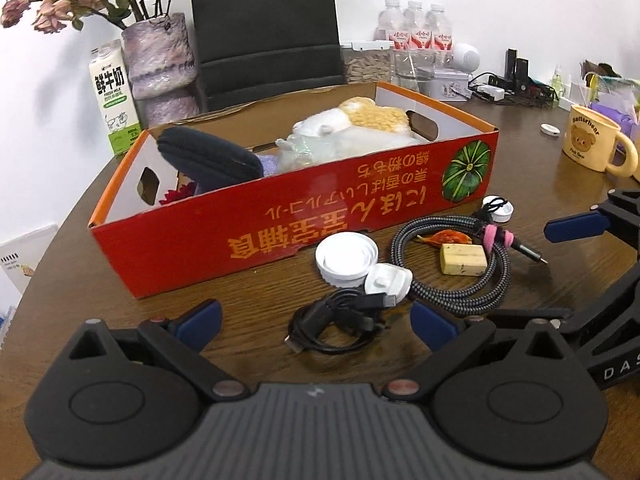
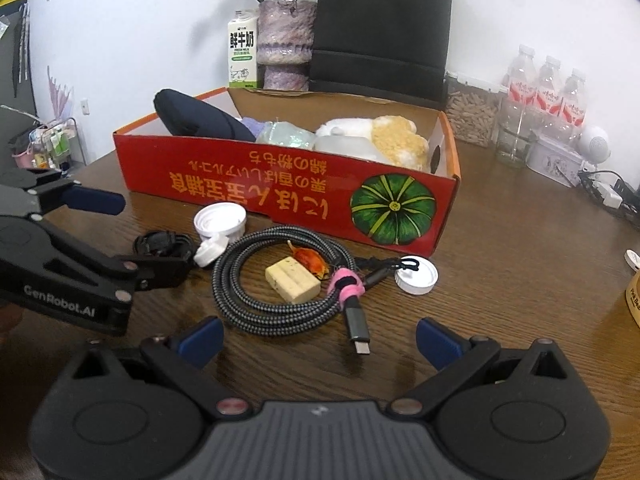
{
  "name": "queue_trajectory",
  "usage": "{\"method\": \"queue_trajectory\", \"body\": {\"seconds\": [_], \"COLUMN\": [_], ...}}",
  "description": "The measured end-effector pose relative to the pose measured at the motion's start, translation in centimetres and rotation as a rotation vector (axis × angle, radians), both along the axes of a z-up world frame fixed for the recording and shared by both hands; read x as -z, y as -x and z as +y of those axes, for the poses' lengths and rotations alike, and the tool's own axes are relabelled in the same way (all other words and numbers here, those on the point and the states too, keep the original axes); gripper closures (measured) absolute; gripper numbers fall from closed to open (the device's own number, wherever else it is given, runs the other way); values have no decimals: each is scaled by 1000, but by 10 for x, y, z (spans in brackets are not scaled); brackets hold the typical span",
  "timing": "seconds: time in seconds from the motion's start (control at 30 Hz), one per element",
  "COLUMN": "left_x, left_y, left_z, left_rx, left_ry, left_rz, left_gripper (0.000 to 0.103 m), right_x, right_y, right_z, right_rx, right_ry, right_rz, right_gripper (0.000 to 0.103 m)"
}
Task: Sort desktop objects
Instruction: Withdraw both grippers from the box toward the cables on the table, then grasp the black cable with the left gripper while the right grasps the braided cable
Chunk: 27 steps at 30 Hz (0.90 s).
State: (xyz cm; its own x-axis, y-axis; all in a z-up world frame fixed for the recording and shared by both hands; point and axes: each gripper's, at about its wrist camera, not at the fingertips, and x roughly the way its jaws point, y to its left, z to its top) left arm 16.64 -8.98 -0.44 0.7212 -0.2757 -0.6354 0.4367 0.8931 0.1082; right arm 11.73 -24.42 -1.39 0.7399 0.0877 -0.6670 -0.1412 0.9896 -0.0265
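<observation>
We see the red box [image 2: 288, 184] mid-frame on the counter [image 2: 520, 248], holding a dark pouch [image 2: 196, 118] and a plush toy [image 2: 384, 136]. Below it lies the braided cable [image 2: 256, 308] — plug pointing toward us. Left gripper [image 1: 316, 322] and right gripper [image 2: 320, 342] both spread wide, empty. Only the left view shows the yellow mug [image 1: 592, 142].

A red cardboard box [image 2: 288, 196] with a pumpkin print sits open on the tabletop, holding a plush toy [image 2: 384, 140] and a dark pouch [image 2: 196, 120]. At its 6 o'clock, a braided cable [image 2: 256, 312] lies coiled around a pale eraser [image 2: 292, 280]. A black cable [image 1: 332, 320] lies bundled at the coil's 9 o'clock, beside two white lids [image 1: 346, 256].
</observation>
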Motion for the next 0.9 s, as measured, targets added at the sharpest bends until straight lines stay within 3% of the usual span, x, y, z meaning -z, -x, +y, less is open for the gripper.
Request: {"method": "queue_trajectory", "body": {"seconds": [0.07, 0.17, 0.2, 0.9], "left_x": [2, 5, 5, 3], "left_y": [-3, -8, -8, -10], "left_z": [-2, -2, -1, 29], "left_rx": [3, 14, 19, -58], "left_ry": [-3, 15, 28, 96], "left_rz": [4, 26, 36, 46], "left_gripper": [8, 33, 49, 51], "right_x": [1, 1, 2, 7], "right_y": [-2, -4, -5, -41], "right_z": [-1, 0, 1, 23], "right_rx": [1, -5, -8, 20], "right_ry": [-3, -7, -7, -36], "right_rz": [2, 4, 5, 26], "right_gripper": [0, 0, 0, 0]}}
